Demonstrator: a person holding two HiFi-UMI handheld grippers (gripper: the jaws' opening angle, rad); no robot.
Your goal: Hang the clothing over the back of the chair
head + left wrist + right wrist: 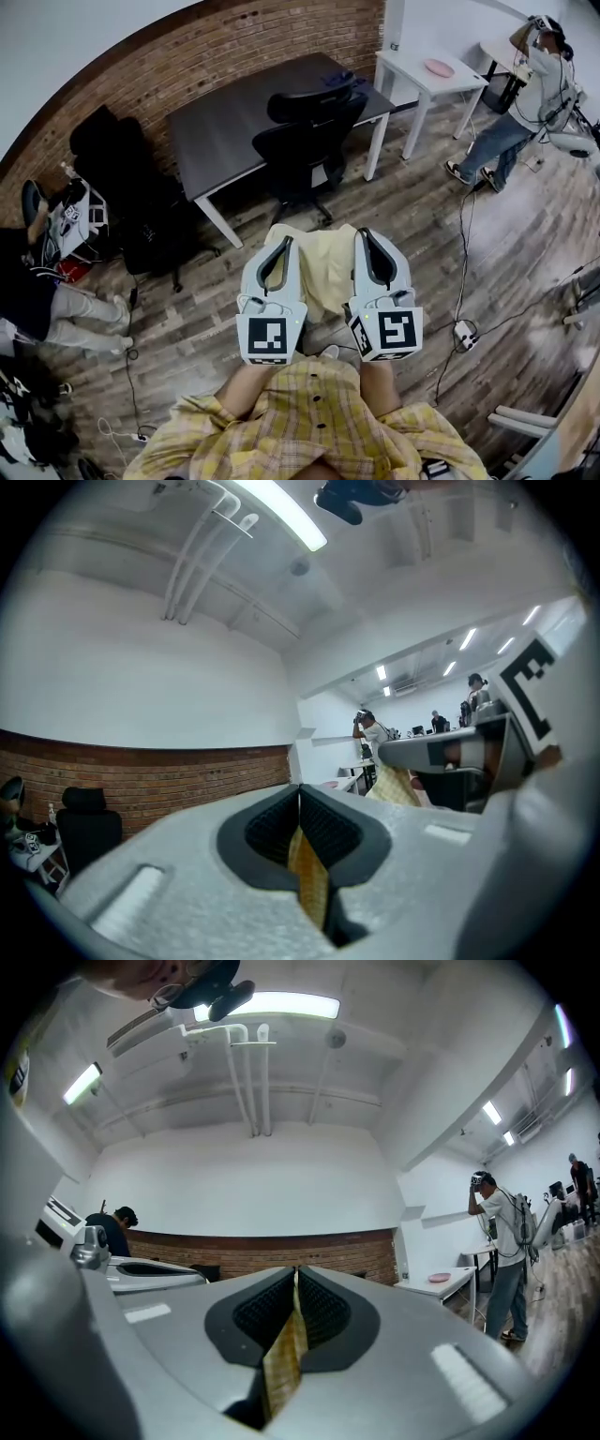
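Note:
A pale yellow garment (323, 267) hangs spread between my two grippers in the head view. My left gripper (284, 241) is shut on its left edge, and a yellow strip of the cloth (307, 874) shows pinched between the jaws. My right gripper (365, 234) is shut on the right edge, the fabric (284, 1358) clamped between its jaws. The black office chair (305, 141) stands ahead of the grippers, pushed up to a dark desk (234, 117), its back facing me. Both grippers are held side by side at the same height, short of the chair.
A white table (427, 77) with a pink plate (439, 67) stands at the right rear. A person (520, 98) stands at the far right, another sits at the left (56, 300). Black bags (131, 206) lie by the brick wall. Cables and a power strip (464, 333) cross the wooden floor.

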